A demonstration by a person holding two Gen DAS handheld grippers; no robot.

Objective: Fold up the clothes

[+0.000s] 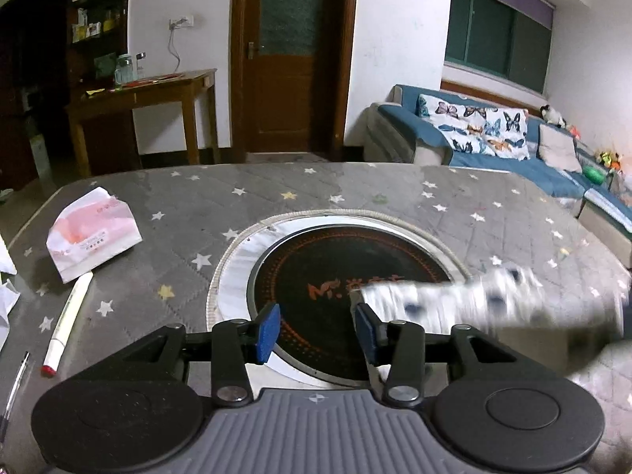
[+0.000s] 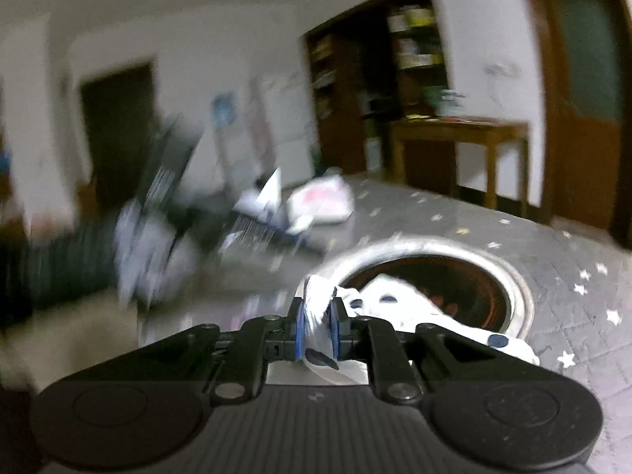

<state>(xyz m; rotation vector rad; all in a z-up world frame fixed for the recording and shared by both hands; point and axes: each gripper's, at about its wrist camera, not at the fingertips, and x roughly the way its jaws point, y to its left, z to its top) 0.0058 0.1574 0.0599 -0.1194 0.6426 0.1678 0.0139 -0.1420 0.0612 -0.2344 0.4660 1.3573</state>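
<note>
Both grippers [image 1: 318, 328] [image 2: 316, 333]: black linkage arms, silver pivot screws, blue pads [image 1: 268, 328] at the fingertips, ribbed grey base behind

Your right wrist view is motion-smeared across its left half: the dark shapes [image 2: 158, 229] there cannot be identified. In your left wrist view, the white dotted garment [image 1: 493, 300] at lower right is blurred and cut off by the frame's right edge.

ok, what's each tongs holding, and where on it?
Right tongs: shut on a bunched edge of the white dotted garment. Left tongs: open, holding nothing.
</note>
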